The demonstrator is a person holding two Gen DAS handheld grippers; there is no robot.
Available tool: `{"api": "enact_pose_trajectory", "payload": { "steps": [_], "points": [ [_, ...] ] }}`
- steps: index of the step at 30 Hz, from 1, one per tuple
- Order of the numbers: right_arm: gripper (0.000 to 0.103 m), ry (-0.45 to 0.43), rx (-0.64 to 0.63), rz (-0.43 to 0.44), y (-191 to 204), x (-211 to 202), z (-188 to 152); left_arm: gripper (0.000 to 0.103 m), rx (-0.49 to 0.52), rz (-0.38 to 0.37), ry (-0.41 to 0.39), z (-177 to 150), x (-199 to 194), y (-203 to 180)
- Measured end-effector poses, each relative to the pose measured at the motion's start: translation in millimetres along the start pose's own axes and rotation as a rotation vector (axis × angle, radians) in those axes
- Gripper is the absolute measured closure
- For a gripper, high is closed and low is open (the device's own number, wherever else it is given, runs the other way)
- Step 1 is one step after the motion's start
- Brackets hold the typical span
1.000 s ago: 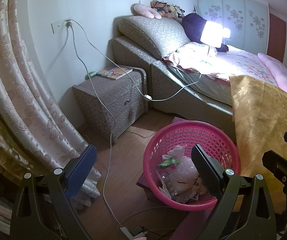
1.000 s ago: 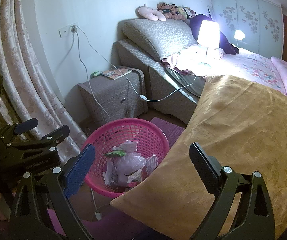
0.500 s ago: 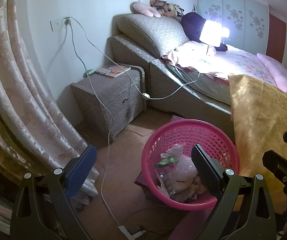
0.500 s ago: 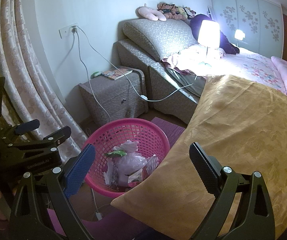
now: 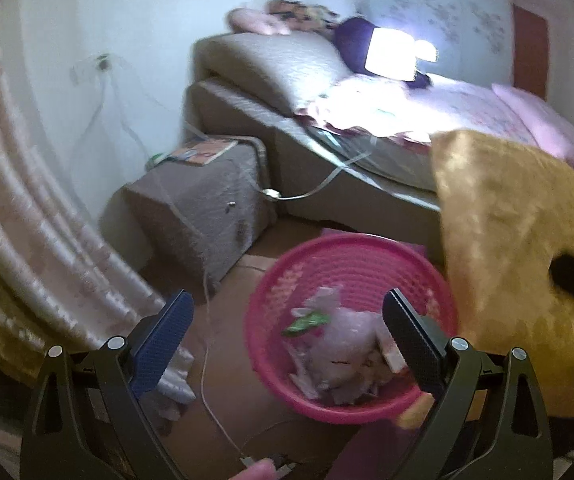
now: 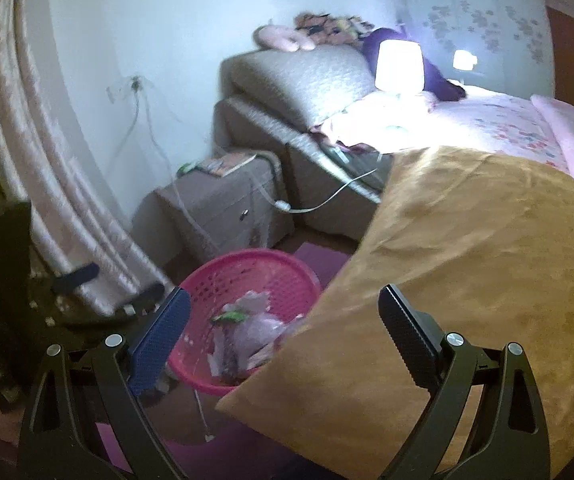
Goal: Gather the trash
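Observation:
A pink mesh basket (image 5: 351,264) stands on the floor beside the bed, holding crumpled pale bags and a green wrapper (image 5: 307,322). My left gripper (image 5: 287,334) hovers open above its near left side, with nothing between the fingers. In the right wrist view the same basket (image 6: 247,276) sits lower left, partly hidden by a gold cushion (image 6: 467,272). My right gripper (image 6: 283,330) is open and empty, over the cushion's edge and the basket. The left gripper's body (image 6: 87,292) shows dark at the left of that view.
A grey nightstand (image 5: 203,204) with a magazine (image 5: 203,152) stands against the wall. White cables (image 5: 207,320) trail from a wall socket across the floor. Curtains (image 5: 27,208) hang at left. The bed (image 5: 427,120) with a lit lamp (image 5: 391,54) fills the back right.
Both views are now blurred by motion. Both grippers have shifted, so the basket, nightstand and bed sit further right and lower in frame. Both pairs of fingers stay open.

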State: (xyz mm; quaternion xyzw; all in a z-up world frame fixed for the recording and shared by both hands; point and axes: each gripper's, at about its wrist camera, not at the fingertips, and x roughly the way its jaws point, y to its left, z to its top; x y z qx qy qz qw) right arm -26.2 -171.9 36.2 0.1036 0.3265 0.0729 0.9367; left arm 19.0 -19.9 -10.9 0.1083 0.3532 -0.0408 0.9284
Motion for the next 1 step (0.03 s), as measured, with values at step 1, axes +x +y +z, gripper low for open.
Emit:
{"api": "enact_pose_trajectory", "payload": {
  "steps": [1],
  "points": [
    [0.011, -0.009, 0.013, -0.009, -6.6, -4.1, 1.3, 0.011, 0.026, -0.007, 0.0, 0.7, 1.1, -8.5]
  ]
}}
